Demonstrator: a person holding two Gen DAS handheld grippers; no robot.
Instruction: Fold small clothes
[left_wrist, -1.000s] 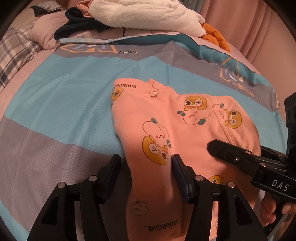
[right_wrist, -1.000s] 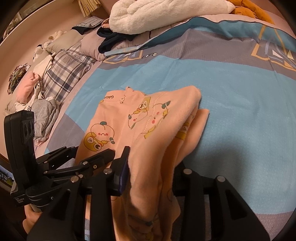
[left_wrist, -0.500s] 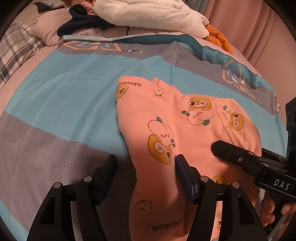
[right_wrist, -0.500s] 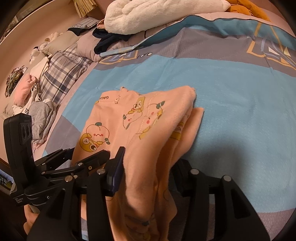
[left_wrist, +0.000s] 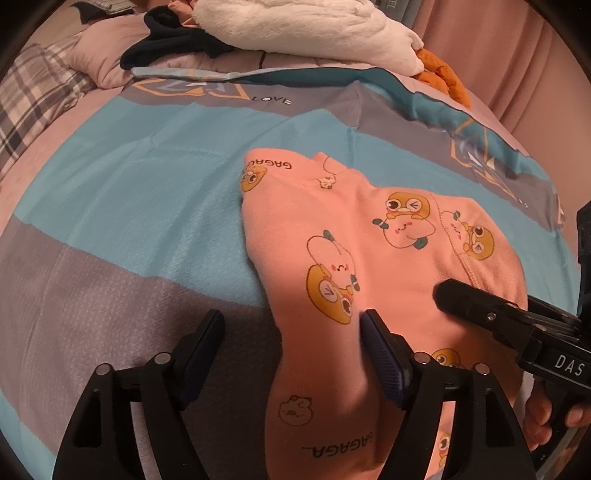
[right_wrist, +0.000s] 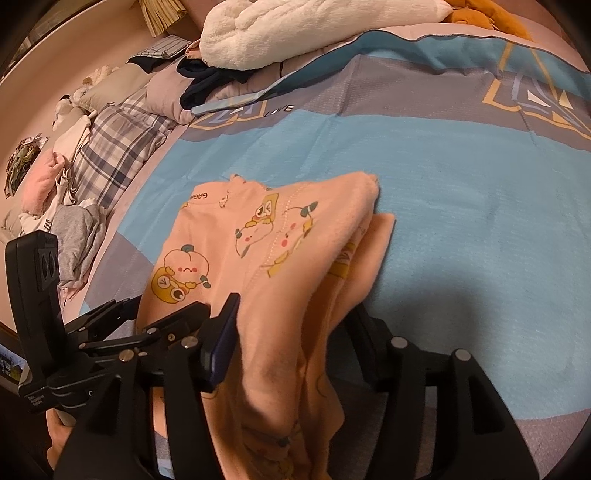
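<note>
The folded garment (left_wrist: 369, 266) lies on the bedspread (left_wrist: 129, 206), which covers the bed. Behind it, at the far edge, a fluffy blanket (left_wrist: 295, 26) rests on top of a dark garment (left_wrist: 173, 40). In the right wrist view, a plaid quilt (right_wrist: 118, 144) lies left of the bedspread, with a heap of clothes (right_wrist: 70, 229) at its near end.

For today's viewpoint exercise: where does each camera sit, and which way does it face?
Left wrist: on the left hand-held gripper, aimed down at the pink garment; its fingers and the right hand-held gripper show.
Right wrist: on the right hand-held gripper, same aim; the left hand-held gripper shows.
Shared: the garment, the bedspread.
</note>
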